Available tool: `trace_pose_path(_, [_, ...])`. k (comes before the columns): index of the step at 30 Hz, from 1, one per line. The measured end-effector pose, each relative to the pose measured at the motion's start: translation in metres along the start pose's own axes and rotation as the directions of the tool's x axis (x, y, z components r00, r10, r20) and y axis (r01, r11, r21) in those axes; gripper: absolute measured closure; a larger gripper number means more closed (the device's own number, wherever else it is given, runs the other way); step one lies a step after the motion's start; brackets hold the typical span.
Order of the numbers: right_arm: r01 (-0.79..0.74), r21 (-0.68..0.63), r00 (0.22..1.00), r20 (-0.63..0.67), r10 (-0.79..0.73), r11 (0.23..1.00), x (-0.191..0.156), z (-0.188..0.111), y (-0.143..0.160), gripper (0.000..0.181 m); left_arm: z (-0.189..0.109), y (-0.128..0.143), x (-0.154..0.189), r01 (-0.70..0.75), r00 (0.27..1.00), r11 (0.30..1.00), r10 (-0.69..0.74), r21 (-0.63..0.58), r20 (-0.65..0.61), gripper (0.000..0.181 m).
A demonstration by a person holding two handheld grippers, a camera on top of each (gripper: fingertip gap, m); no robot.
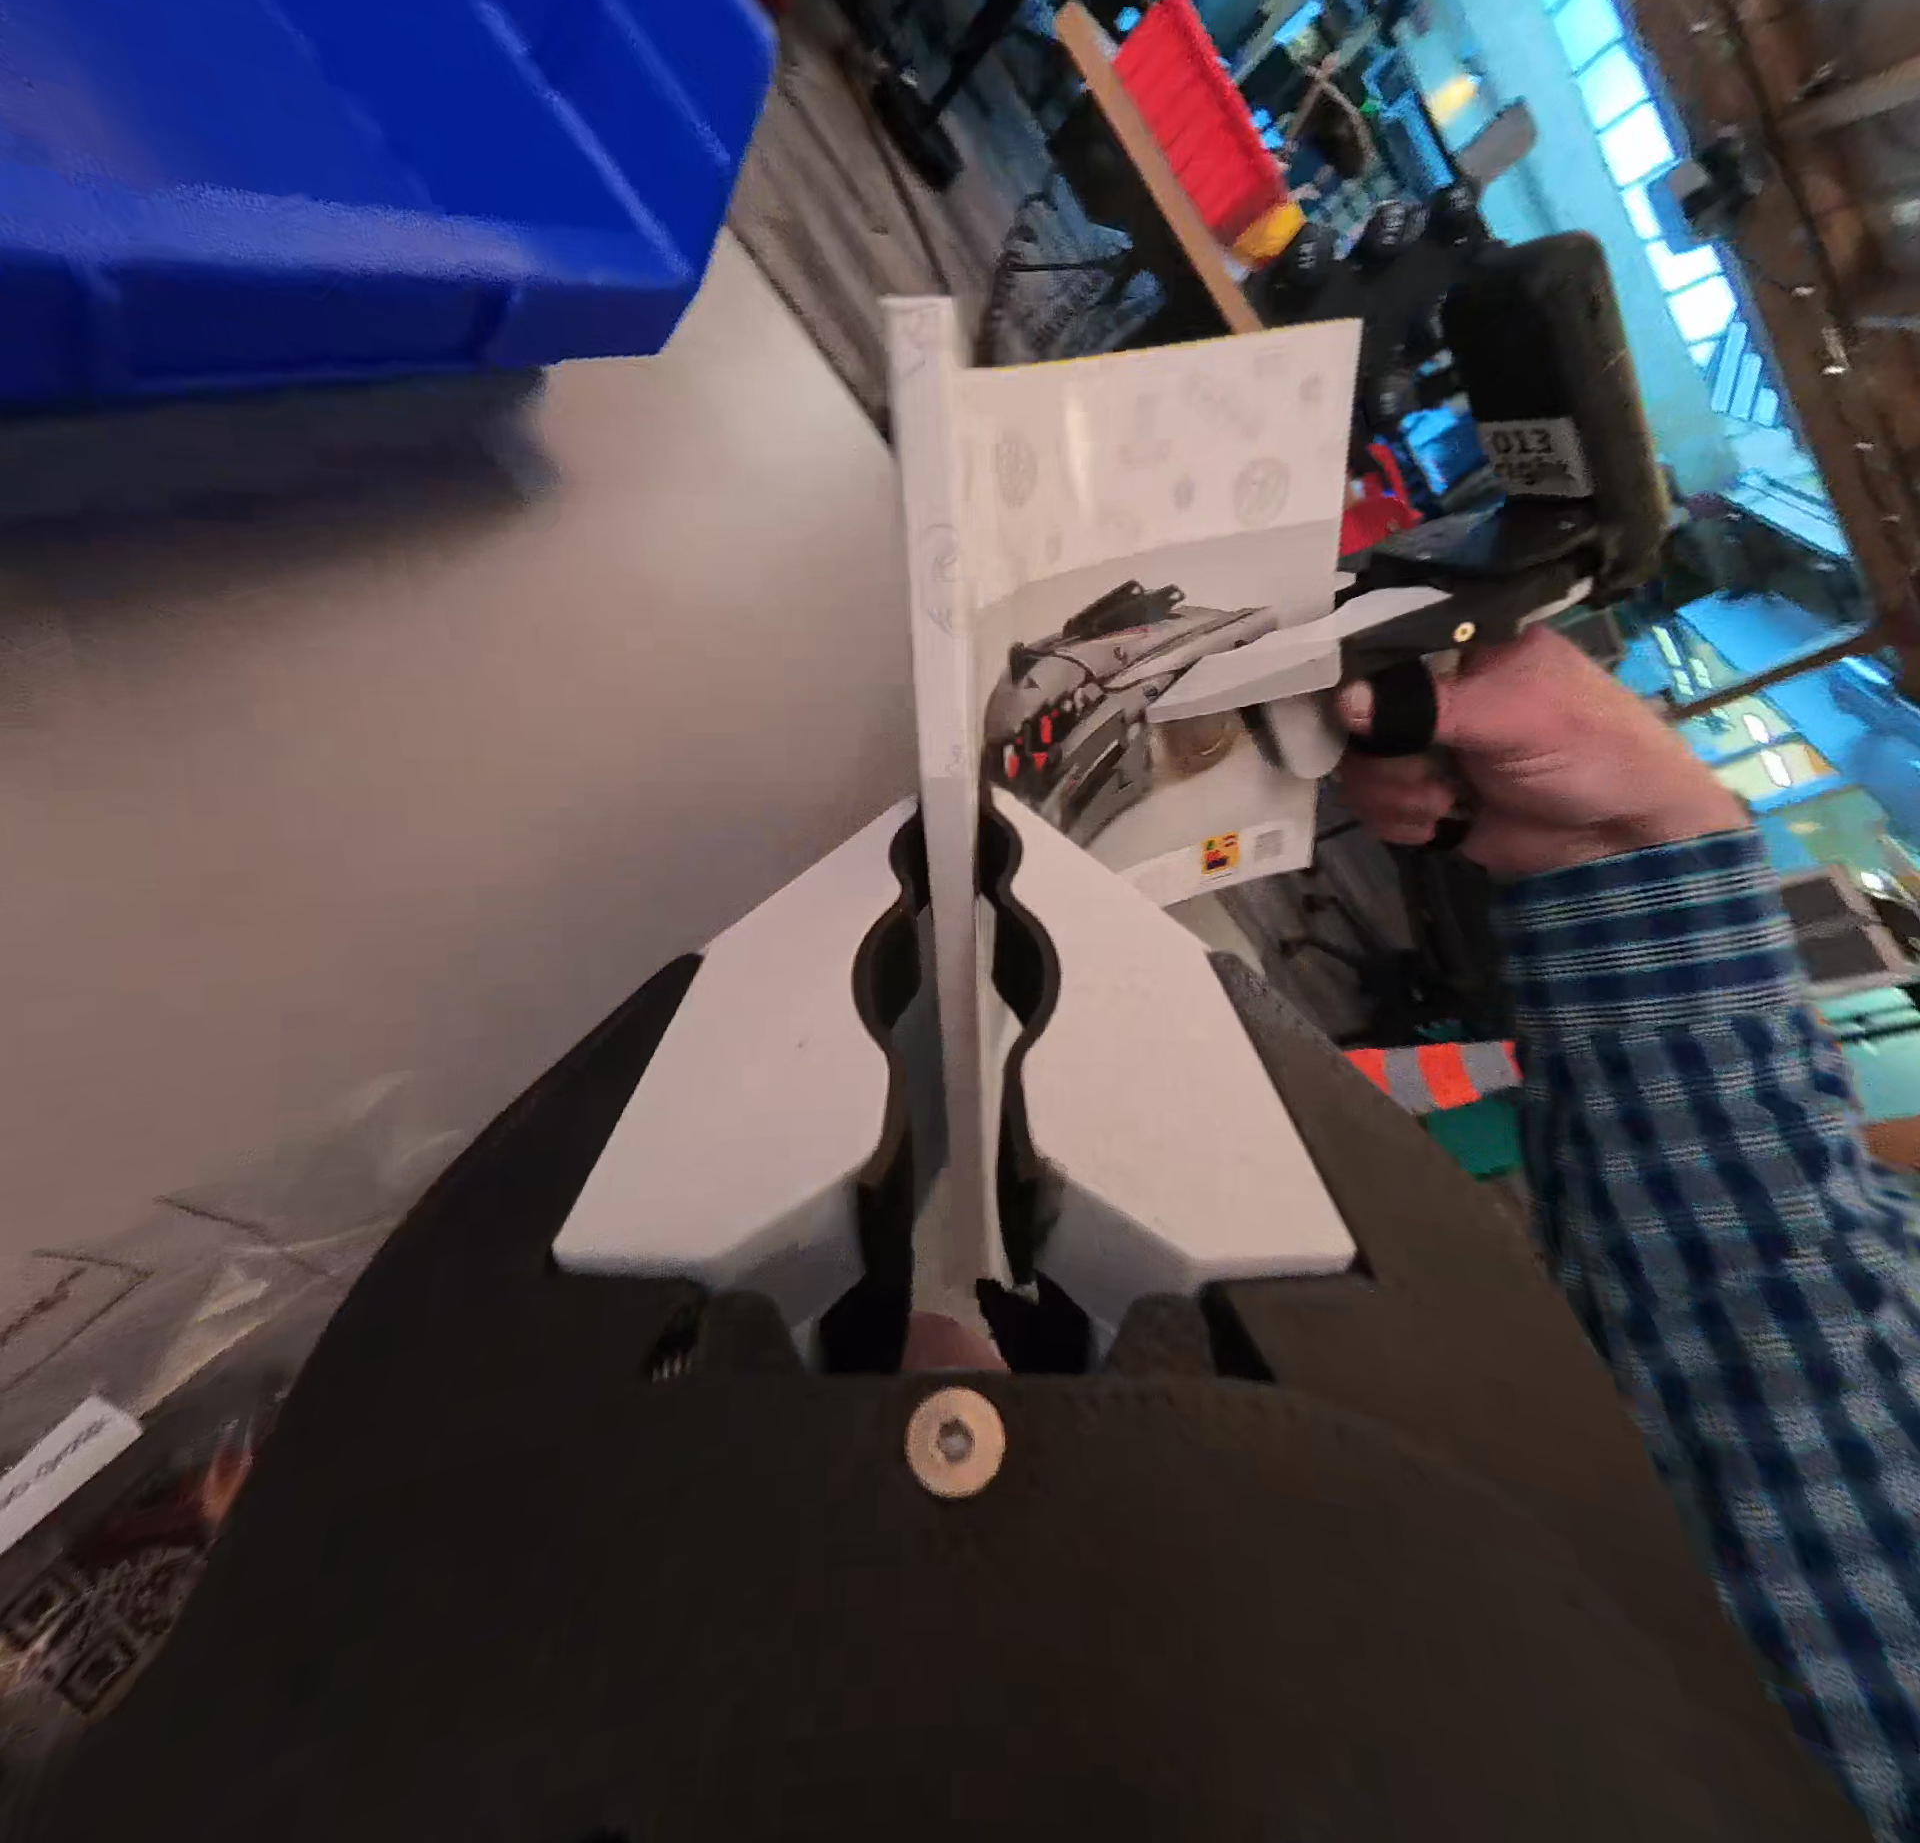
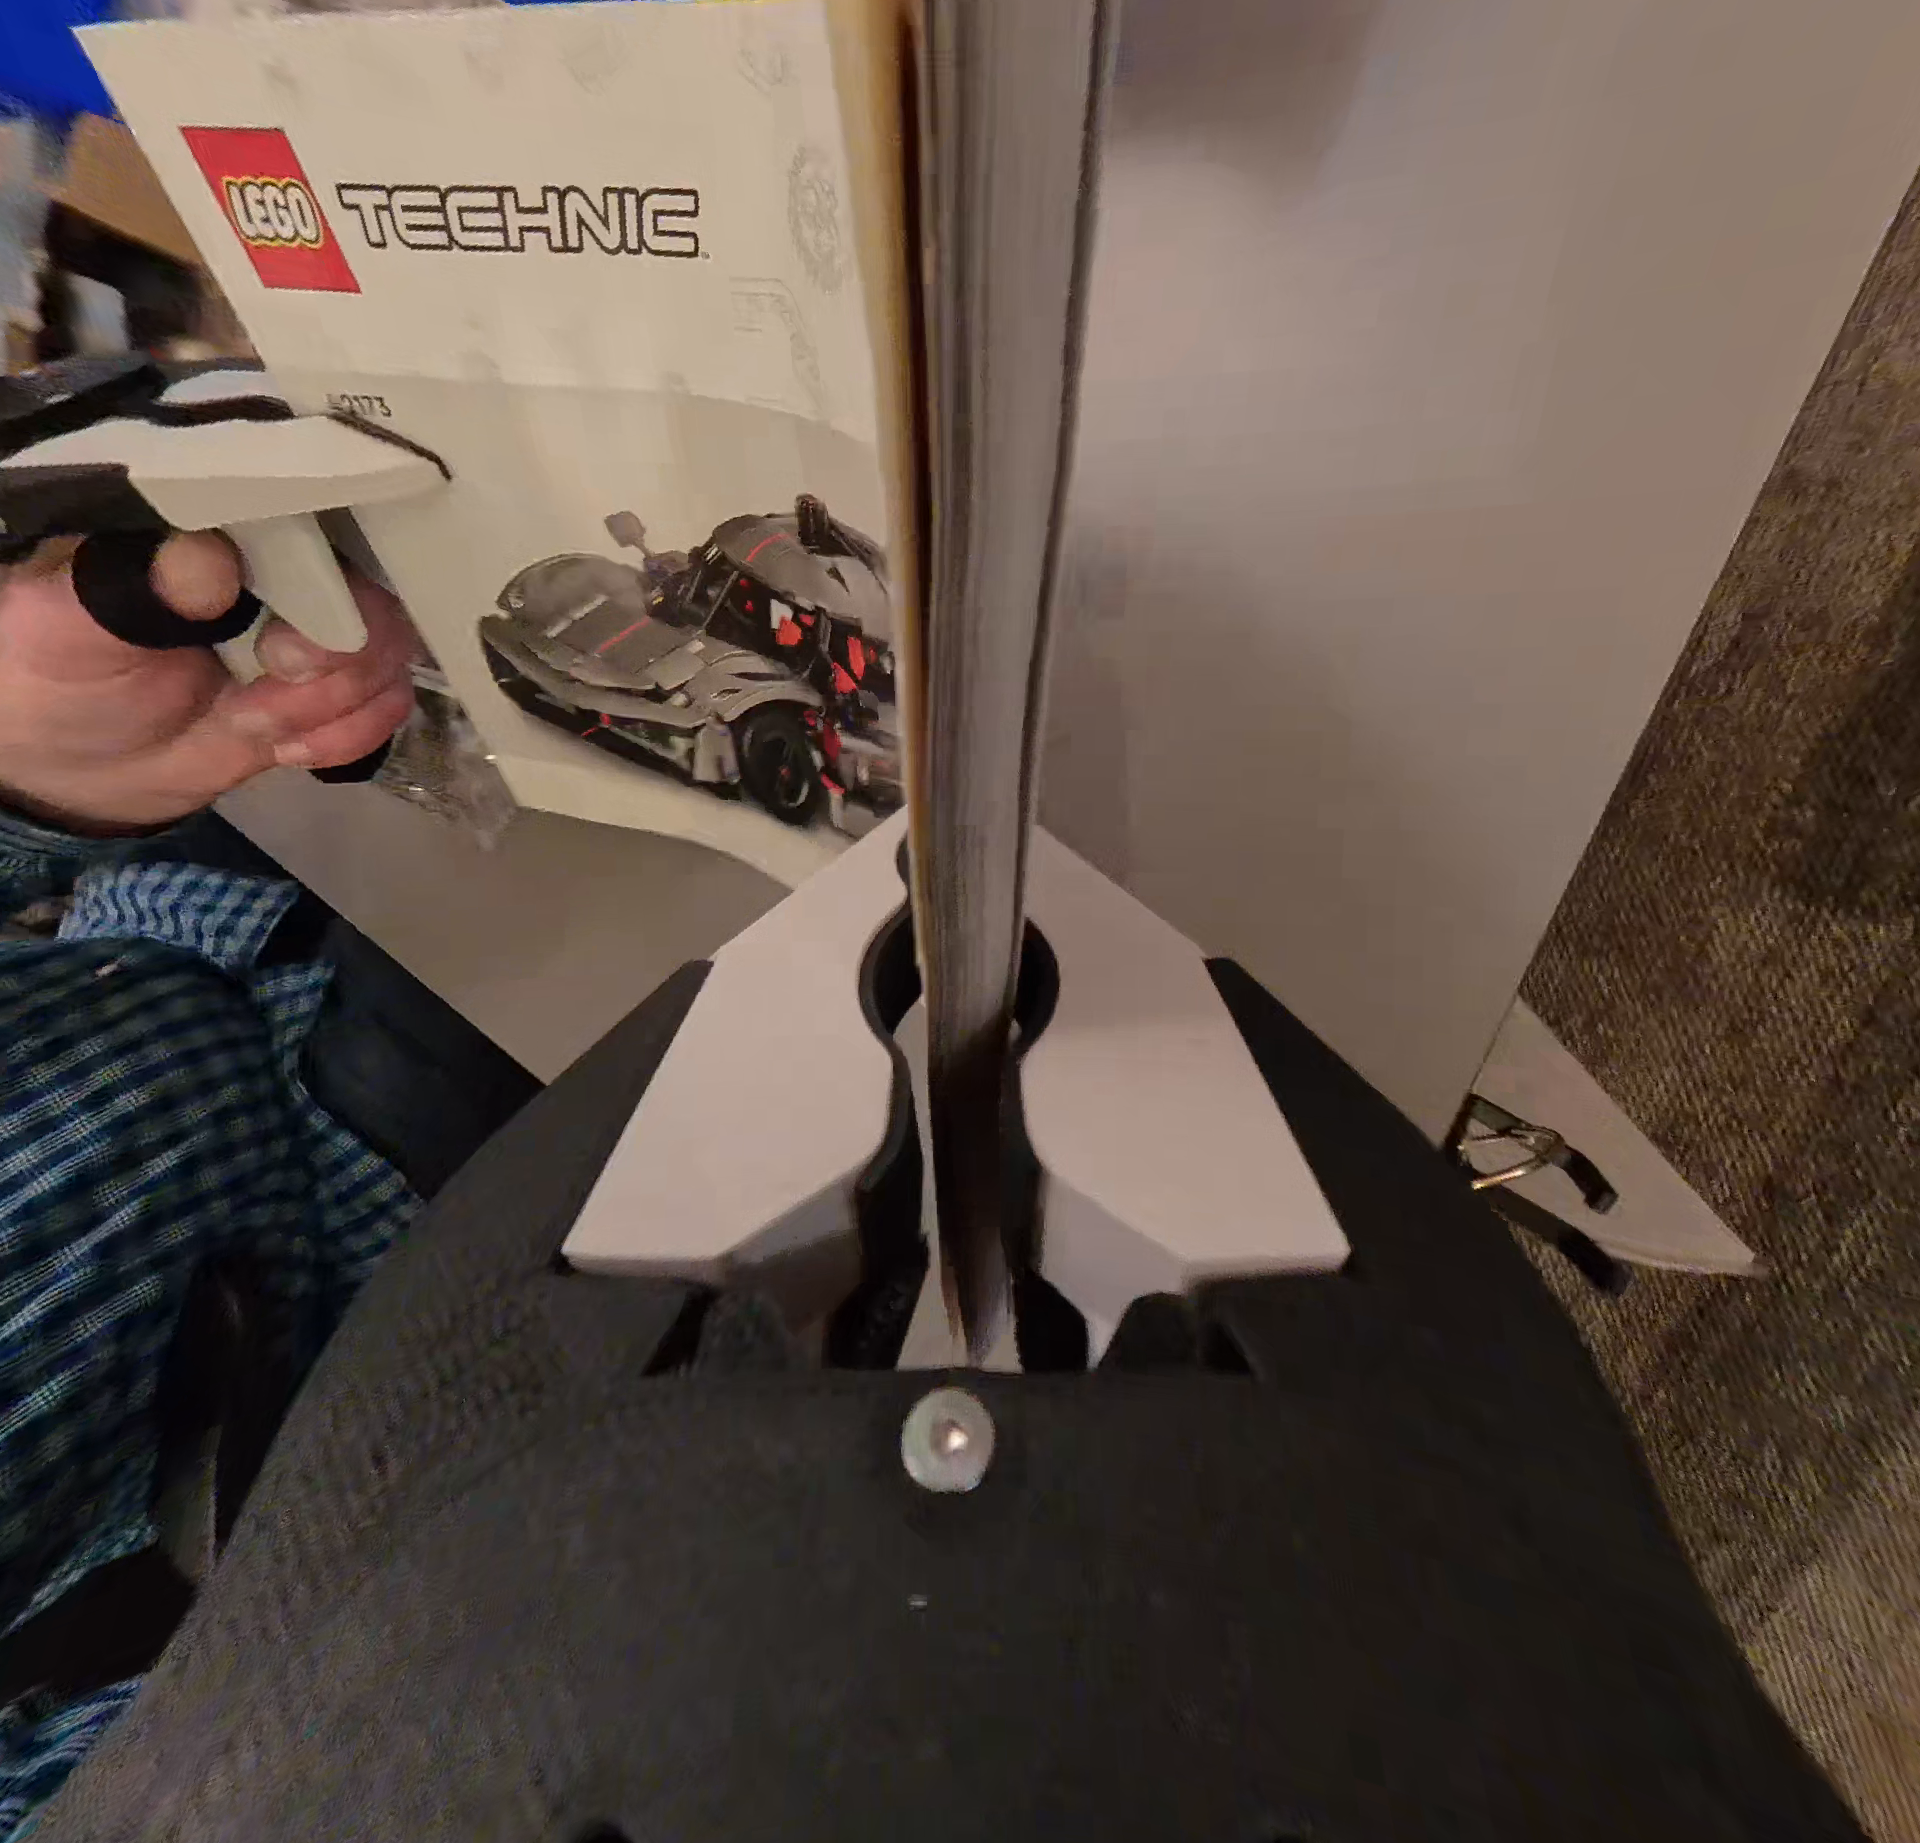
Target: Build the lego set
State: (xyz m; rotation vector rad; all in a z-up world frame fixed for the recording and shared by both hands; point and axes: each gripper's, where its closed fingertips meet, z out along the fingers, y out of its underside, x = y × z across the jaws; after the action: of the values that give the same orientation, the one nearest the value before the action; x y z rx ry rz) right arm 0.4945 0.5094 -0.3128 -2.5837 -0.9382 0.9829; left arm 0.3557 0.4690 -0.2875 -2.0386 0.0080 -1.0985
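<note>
Above the table: an instruction booklet (image 1: 1153, 505) is held up in the air, opened out, with both grippers on it.
Left gripper (image 1: 954, 817): jaws clenched on the booklet's cover leaf, which runs edge-on straight up between the white fingers (image 1: 748, 1097); in the right wrist view this same gripper (image 2: 416, 474) shows at the left against the cover, with the person's hand (image 2: 156, 692) around its handle.
Right gripper (image 2: 961, 863): jaws clenched on the thick block of pages (image 2: 987, 443), seen edge-on and rising out of the top of the view; in the left wrist view it (image 1: 1184, 702) reaches in from the right, white fingers lying across the printed back cover.
Booklet cover: pale, with a red logo square at upper left and a picture of a grey and black sports car with red accents.
Table (image 1: 416, 754): pale grey, plain, behind and below the booklet.
Blue bin (image 1: 343, 131): large plastic one, upper left of the left wrist view, resting on the table.
Bags (image 1: 125, 1378): clear plastic packets at the lower left edge, blurred.
Sleeve (image 1: 1704, 1222): blue checked, on the arm holding the right gripper.
Background: a cluttered workshop, blurred, with a red-bristled broom (image 1: 1195, 110) leaning.
</note>
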Motion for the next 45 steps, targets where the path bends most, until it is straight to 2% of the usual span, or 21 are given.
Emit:
trace_pose_path(4, [0.021,-0.136,1.000,-0.003,-0.022,0.990,0.012,0.029,0.006,0.178,0.003,0.013,-0.029,-0.010,0.995,0.999,0.015,-0.047,0.103,0.172])
trace_pose_path(6, [0.025,-0.151,1.000,0.001,-0.025,0.988,0.015,0.041,0.005,0.177,0.001,0.020,-0.042,0.012,0.991,0.997,-0.001,-0.080,0.131,0.168])
trace_pose_path(9, [0.020,-0.141,1.000,-0.002,-0.021,0.990,0.018,0.054,0.003,0.174,-0.006,0.019,-0.052,-0.020,0.984,0.997,0.033,-0.077,0.175,0.160])
trace_pose_path(11, [0.010,-0.116,1.000,0.006,-0.010,0.993,0.018,0.056,0.003,0.167,-0.009,0.018,-0.054,-0.041,0.979,0.994,0.060,-0.100,0.197,0.132])
trace_pose_path(12, [0.007,-0.103,1.000,0.013,-0.005,0.995,0.018,0.058,0.004,0.165,-0.012,0.017,-0.054,-0.058,0.975,0.993,0.080,-0.107,0.209,0.124])
trace_pose_path(14, [-0.001,-0.069,1.000,0.021,0.002,0.998,0.019,0.058,0.002,0.162,-0.019,0.013,-0.052,-0.113,0.966,0.988,0.134,-0.105,0.221,0.122])
trace_pose_path(15, [-0.005,-0.052,1.000,0.014,0.006,0.999,0.020,0.057,0.000,0.161,-0.021,0.014,-0.053,-0.137,0.960,0.983,0.162,-0.123,0.228,0.116])
trace_pose_path(16, [0.003,-0.040,1.000,-0.001,-0.003,0.999,0.022,0.055,-0.001,0.156,-0.024,0.014,-0.053,-0.134,0.961,0.984,0.159,-0.121,0.228,0.108])
trace_pose_path(19, [0.043,-0.025,0.996,-0.074,-0.045,0.999,0.027,0.052,-0.005,0.145,-0.034,0.011,-0.051,-0.171,0.956,0.974,0.200,-0.146,0.215,0.102])
trace_pose_path(21, [0.049,-0.025,0.992,-0.118,-0.052,0.998,0.030,0.050,-0.005,0.139,-0.044,0.002,-0.048,-0.241,0.936,0.961,0.267,-0.137,0.231,0.103])
trace_pose_path(22, [0.059,-0.013,0.982,-0.181,-0.060,0.998,0.037,0.046,-0.007,0.131,-0.047,0.002,-0.045,-0.279,0.923,0.948,0.309,-0.152,0.229,0.106])
trace_pose_path(25, [0.080,0.012,0.955,-0.287,-0.073,0.997,0.045,0.033,-0.010,0.111,-0.044,0.013,-0.036,-0.409,0.862,0.878,0.462,-0.250,0.211,0.106])
trace_pose_path(29, [0.190,0.031,0.915,-0.369,-0.166,0.981,0.029,0.026,-0.012,0.117,-0.032,0.040,-0.029,-0.519,0.777,0.777,0.603,-0.357,0.182,0.103])
trace_pose_path(33, [0.255,-0.060,0.861,-0.440,-0.255,0.965,0.023,0.044,0.001,0.118,-0.024,0.066,-0.026,-0.531,0.763,0.735,0.631,-0.423,0.138,0.102])
trace_pose_path(35, [0.260,-0.075,0.860,-0.436,-0.266,0.963,0.022,0.056,0.006,0.122,-0.022,0.073,-0.027,-0.538,0.748,0.710,0.650,-0.455,0.130,0.111])
trace_pose_path(38, [0.270,-0.054,0.854,-0.448,-0.265,0.961,0.021,0.058,0.004,0.127,-0.020,0.089,-0.036,-0.511,0.749,0.682,0.652,-0.523,0.118,0.115])
trace_pose_path(40, [0.266,-0.060,0.854,-0.449,-0.264,0.962,0.021,0.058,0.003,0.128,-0.018,0.087,-0.038,-0.524,0.727,0.676,0.672,-0.519,0.141,0.120])
trace_pose_path(43, [0.267,-0.062,0.850,-0.455,-0.266,0.962,0.019,0.059,0.003,0.129,-0.017,0.089,-0.036,-0.526,0.721,0.661,0.680,-0.535,0.132,0.116])
trace_pose_path(45, [0.276,-0.045,0.836,-0.483,-0.263,0.960,0.016,0.060,0.003,0.121,-0.017,0.084,-0.032,-0.516,0.746,0.700,0.650,-0.494,0.143,0.115])
